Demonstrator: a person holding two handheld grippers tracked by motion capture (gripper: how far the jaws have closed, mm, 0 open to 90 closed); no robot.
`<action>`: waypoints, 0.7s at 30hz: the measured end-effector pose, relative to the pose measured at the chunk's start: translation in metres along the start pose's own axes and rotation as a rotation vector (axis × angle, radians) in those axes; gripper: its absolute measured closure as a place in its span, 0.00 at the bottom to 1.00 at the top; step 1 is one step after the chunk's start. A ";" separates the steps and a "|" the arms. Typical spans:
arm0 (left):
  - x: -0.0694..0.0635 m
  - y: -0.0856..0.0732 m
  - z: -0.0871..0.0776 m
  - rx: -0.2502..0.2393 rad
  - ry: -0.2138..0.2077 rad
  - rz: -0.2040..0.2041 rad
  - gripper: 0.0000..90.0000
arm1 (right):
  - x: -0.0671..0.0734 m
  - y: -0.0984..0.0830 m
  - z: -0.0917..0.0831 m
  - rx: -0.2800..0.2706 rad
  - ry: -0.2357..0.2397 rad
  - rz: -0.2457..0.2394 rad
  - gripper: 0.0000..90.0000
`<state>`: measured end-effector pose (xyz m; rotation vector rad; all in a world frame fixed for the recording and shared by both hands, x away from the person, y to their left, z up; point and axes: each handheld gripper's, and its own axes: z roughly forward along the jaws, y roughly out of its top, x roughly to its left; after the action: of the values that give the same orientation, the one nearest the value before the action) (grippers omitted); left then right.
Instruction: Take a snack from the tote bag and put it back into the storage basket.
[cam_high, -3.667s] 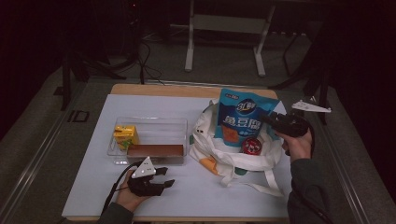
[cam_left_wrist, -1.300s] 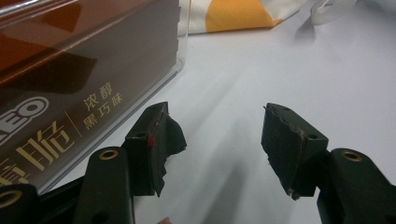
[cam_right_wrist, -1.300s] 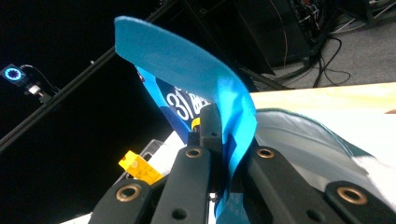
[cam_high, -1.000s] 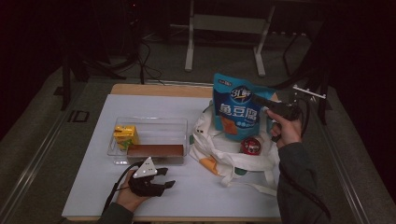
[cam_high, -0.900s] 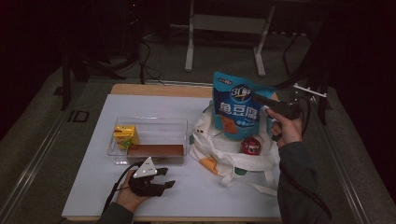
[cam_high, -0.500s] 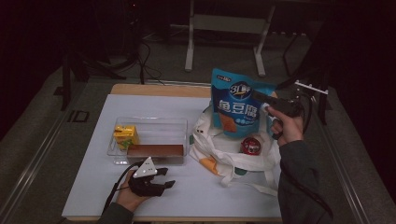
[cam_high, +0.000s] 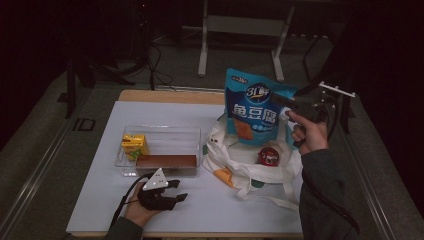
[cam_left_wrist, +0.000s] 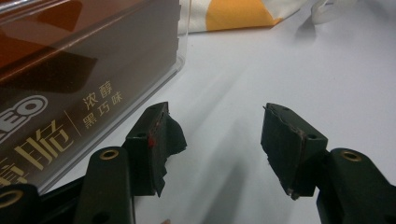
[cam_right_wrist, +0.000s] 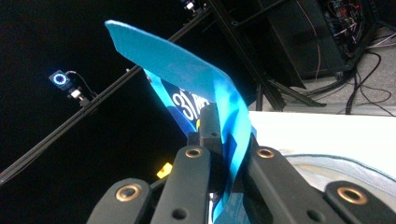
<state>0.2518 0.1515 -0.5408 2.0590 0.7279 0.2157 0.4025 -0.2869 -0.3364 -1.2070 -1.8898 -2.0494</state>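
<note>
Right tongs (cam_high: 286, 107) are clamped tight on the edge of the tall blue foil snack pouch (cam_high: 252, 115), holding it upright in the air above the white cloth tote bag (cam_high: 240, 167). Left tongs (cam_left_wrist: 215, 140) rest on the white desk (cam_high: 165, 112), jaws apart and empty, just beside the clear plastic bin (cam_high: 160, 137), possibly touching it.

Recording lab or studio. Dark room; white-topped table (cam_high: 125, 200) at centre frame, metal stand legs (cam_high: 202, 47) and floor cables (cam_high: 150, 55) along the top. Rail-mounted camera with lit ring (cam_right_wrist: 60, 78), left of the right gripper view.
</note>
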 end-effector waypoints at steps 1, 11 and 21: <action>0.000 0.000 0.000 0.000 -0.001 -0.002 0.47 | 0.001 0.001 0.000 0.001 0.004 -0.002 1.00; 0.001 0.000 0.000 0.000 -0.002 -0.008 0.47 | 0.006 0.003 -0.002 -0.005 0.031 0.004 1.00; 0.001 0.000 0.000 0.002 -0.003 -0.008 0.47 | 0.013 0.001 -0.001 0.002 0.070 0.001 1.00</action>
<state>0.2527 0.1519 -0.5410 2.0576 0.7344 0.2076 0.3939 -0.2827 -0.3273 -1.1200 -1.8594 -2.0602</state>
